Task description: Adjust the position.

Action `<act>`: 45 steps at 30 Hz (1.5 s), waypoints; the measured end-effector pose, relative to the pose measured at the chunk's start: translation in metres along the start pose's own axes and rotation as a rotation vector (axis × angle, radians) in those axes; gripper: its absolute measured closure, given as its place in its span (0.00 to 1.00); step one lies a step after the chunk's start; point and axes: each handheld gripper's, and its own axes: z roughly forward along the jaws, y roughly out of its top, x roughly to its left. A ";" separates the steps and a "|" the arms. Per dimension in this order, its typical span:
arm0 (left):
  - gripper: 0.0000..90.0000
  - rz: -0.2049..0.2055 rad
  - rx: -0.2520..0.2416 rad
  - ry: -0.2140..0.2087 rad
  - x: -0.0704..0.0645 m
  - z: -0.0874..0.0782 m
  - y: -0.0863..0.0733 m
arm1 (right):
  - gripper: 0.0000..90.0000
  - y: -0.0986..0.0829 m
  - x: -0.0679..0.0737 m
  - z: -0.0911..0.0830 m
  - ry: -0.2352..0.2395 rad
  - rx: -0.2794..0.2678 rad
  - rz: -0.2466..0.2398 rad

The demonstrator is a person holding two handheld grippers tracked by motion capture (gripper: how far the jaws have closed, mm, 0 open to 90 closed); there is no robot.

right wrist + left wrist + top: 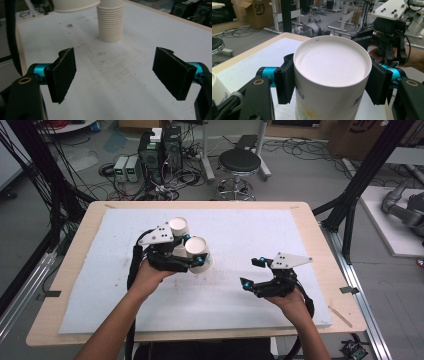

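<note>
ok, from my end the left gripper [192,251] is clamped on a cup [198,253], one pad [285,80] on each side of its wall, held upside down over the white mat [240,305] just beside the cup stack [178,229]. right gripper [254,272] hangs over the mat well apart from both, jaws spread wide with nothing between them. i can see the stack [111,21] standing inverted on the mat beyond its pads [62,74].
</note>
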 end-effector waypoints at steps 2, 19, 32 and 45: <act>0.38 0.002 0.006 -0.009 -0.001 0.001 -0.004 | 0.22 0.001 0.002 0.003 0.020 0.003 -0.002; 0.38 0.017 0.028 -0.081 -0.018 0.009 -0.019 | 0.22 0.010 0.024 0.023 0.127 -0.029 -0.049; 0.38 0.010 0.044 -0.132 -0.024 0.021 -0.023 | 0.22 0.008 0.029 0.026 0.180 -0.034 -0.050; 0.39 0.023 0.056 -0.210 -0.030 0.031 -0.025 | 0.22 0.007 0.032 0.036 0.240 -0.026 -0.054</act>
